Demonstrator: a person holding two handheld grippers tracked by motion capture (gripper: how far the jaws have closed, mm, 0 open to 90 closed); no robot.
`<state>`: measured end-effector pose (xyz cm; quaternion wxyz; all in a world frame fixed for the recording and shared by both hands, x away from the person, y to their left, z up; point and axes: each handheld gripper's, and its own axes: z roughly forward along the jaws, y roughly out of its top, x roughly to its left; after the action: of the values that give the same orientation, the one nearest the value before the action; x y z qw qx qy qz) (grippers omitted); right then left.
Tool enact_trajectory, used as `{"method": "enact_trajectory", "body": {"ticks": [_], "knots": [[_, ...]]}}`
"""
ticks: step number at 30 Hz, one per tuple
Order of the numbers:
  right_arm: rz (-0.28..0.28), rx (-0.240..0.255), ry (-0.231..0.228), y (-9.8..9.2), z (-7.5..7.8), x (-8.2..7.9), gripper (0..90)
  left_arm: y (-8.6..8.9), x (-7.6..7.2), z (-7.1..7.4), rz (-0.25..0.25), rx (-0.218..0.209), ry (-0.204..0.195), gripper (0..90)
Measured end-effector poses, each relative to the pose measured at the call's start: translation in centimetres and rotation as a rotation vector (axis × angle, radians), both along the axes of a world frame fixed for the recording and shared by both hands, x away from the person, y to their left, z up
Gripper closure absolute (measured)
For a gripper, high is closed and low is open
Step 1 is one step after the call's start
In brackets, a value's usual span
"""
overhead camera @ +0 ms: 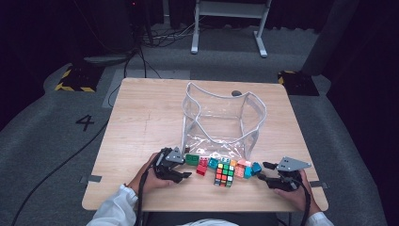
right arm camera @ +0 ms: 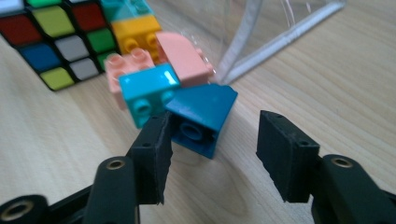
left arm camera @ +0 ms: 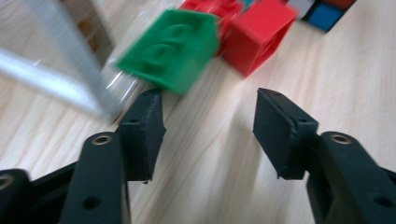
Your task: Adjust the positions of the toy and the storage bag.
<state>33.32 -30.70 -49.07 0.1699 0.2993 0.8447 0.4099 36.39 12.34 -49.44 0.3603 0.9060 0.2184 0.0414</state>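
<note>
A green block (left arm camera: 170,49) lies on the wooden table (overhead camera: 141,122), at the left end of a row of toys along the near edge of a clear plastic bag (overhead camera: 221,120). The left gripper (left arm camera: 208,119) sits just before it, jaws spread with bare wood between them. At the row's right end a dark blue block (right arm camera: 203,116) touches the right gripper (right arm camera: 212,142), whose jaws are also spread, one pad against the block. A puzzle cube (overhead camera: 225,175) sits mid-row. Open tabletop lies left and right.

Blocks (overhead camera: 209,164) before pouch (overhead camera: 221,120)
</note>
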Motion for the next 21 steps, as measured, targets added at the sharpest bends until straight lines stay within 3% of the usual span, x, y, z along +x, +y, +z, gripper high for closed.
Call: {"method": "enact_trajectory", "body": {"ticks": [4,8,9,14,16,21], "knots": [[0.041,0.064,-0.015,0.2,1.5,-1.0,37.6,0.9,-0.2,-0.2,0.052,0.012,-0.013,30.6],[0.08,0.066,-0.024,0.8,2.0,-1.2,32.9,1.8,-0.6,-0.3,0.081,0.029,-0.028,24.0],[0.111,0.071,-0.027,1.5,2.3,-1.2,29.9,2.0,-0.7,-0.4,0.089,0.029,-0.025,19.0],[0.185,0.071,-0.035,3.2,2.8,-1.3,27.3,2.8,-0.8,-0.6,0.119,0.027,-0.036,16.6],[0.236,0.062,-0.041,5.0,3.0,-1.2,26.6,3.1,-0.9,-0.6,0.12,0.032,-0.038,15.6],[0.296,0.029,-0.014,7.7,2.8,-0.9,25.7,3.7,-0.6,-0.8,0.126,0.017,-0.047,14.6]]}}
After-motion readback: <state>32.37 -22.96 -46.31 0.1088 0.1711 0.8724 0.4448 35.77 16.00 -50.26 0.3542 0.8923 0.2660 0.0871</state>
